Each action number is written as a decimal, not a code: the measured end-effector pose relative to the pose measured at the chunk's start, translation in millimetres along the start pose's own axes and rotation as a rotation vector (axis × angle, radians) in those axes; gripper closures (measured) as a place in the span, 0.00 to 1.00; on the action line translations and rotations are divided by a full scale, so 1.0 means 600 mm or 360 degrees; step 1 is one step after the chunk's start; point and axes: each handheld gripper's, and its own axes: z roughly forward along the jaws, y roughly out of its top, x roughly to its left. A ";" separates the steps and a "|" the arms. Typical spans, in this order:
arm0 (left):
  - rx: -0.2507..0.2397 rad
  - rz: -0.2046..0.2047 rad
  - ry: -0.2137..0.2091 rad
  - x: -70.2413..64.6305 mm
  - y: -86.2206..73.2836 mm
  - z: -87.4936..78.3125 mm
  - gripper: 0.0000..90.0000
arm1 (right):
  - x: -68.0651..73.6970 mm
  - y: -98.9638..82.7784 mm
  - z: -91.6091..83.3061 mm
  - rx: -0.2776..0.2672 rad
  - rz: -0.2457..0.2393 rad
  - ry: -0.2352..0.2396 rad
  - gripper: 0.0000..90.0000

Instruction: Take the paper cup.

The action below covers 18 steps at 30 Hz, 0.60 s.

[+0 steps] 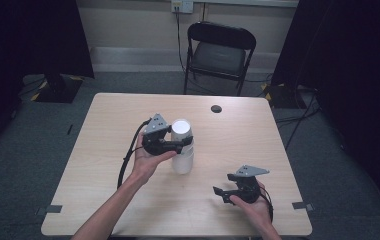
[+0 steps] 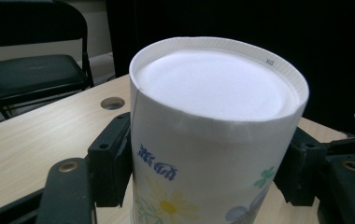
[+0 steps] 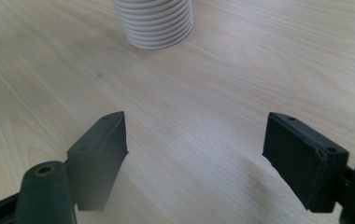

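Observation:
A stack of white paper cups (image 1: 182,150) stands upside down near the middle of the wooden table (image 1: 238,140). My left gripper (image 1: 184,142) reaches in from the left and is shut on the top cup (image 2: 213,140), which has a flower print; its pads (image 2: 112,163) press on both of the cup's sides just below its upturned base. My right gripper (image 1: 221,192) rests low near the table's front right, open, with nothing between its fingertips (image 3: 105,144). In the right gripper view the ribbed rims of the stack (image 3: 154,23) sit on the table ahead of the gripper (image 3: 196,149).
A round cable hole (image 1: 216,108) lies in the table's far side. A black folding chair (image 1: 219,52) stands behind the table. Dark curtains hang at both sides, and a stand base (image 1: 58,87) sits on the floor at far left.

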 end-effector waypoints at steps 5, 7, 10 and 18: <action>-0.0012 -0.0009 -0.0002 0.002 0.001 -0.002 0.35 | 0.003 0.001 0.001 -0.0001 -0.0023 0.0000 0.24; -0.0016 -0.0015 -0.0007 0.002 0.001 -0.003 0.36 | 0.005 0.002 0.002 -0.0001 -0.0029 0.0002 0.24; -0.0026 -0.0023 0.0005 0.000 0.003 -0.005 0.36 | 0.005 0.002 0.003 0.0001 -0.0028 0.0004 0.24; -0.0069 -0.0011 0.0016 -0.003 0.015 -0.018 0.36 | 0.005 0.002 0.004 0.0002 -0.0023 0.0011 0.24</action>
